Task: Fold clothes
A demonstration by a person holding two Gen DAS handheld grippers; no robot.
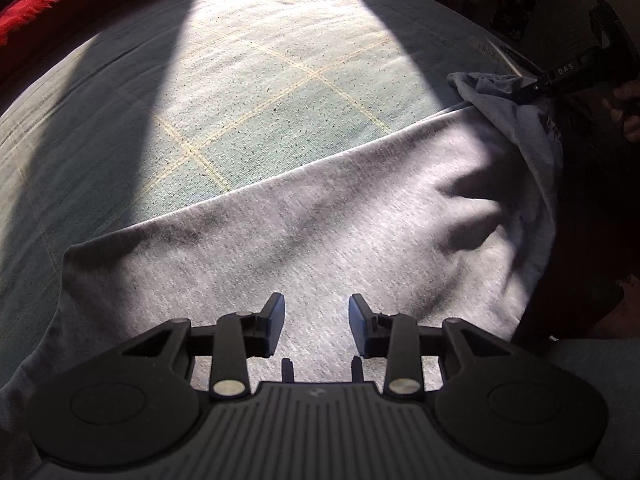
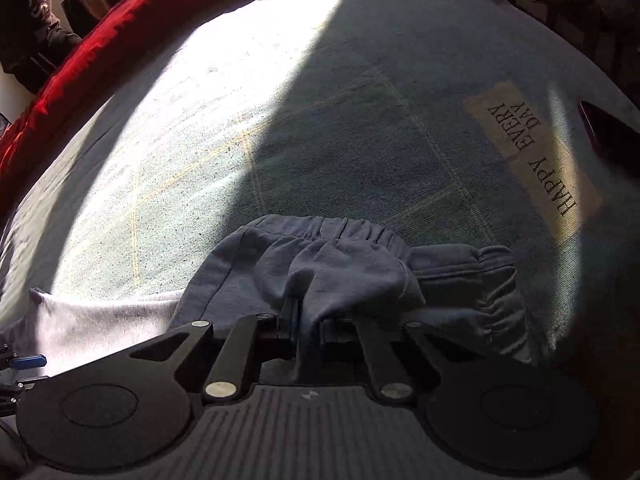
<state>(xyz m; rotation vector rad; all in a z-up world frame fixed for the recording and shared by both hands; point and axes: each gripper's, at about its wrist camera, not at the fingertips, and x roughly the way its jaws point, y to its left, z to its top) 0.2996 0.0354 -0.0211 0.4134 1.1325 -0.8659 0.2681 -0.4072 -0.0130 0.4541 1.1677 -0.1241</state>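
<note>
Right claw (image 2: 310, 320) clamped shut on the pants (image 2: 320, 276). Cloth bunched over both fingers, elastic waistband (image 2: 340, 226) humped just ahead of the tips, raised off the sheet (image 2: 360, 152).

Left claw (image 1: 316, 328) apart, nothing between the fingers. Hovering low over the grey pants (image 1: 300, 232), which spread flat ahead of it and off to both sides. Long straight edge running ahead and to the right of it, up toward the right claw (image 1: 532, 86), seen there with the lifted end draped below it.

Beyond both claws, bare green checked sheet (image 1: 260, 80) in a band of sun. Red blanket (image 1: 40, 0) far ahead on the left. Printed label (image 2: 532, 152) ahead and right of the right claw.

Step in hand, by the look of it: one end pinched and up, the rest lying flat. Fits a fold being carried over the body of the pants, and fits equally an end being drawn out to lay the cloth straight. Cannot settle which from here.

Either way, next move asks for a firm pinch on the right, slow travel so the bunched waistband opens rather than rolls, and the left claw pressed down or closed on the flat part to stop it dragging. Wrinkles near the lifted end worth watching.
</note>
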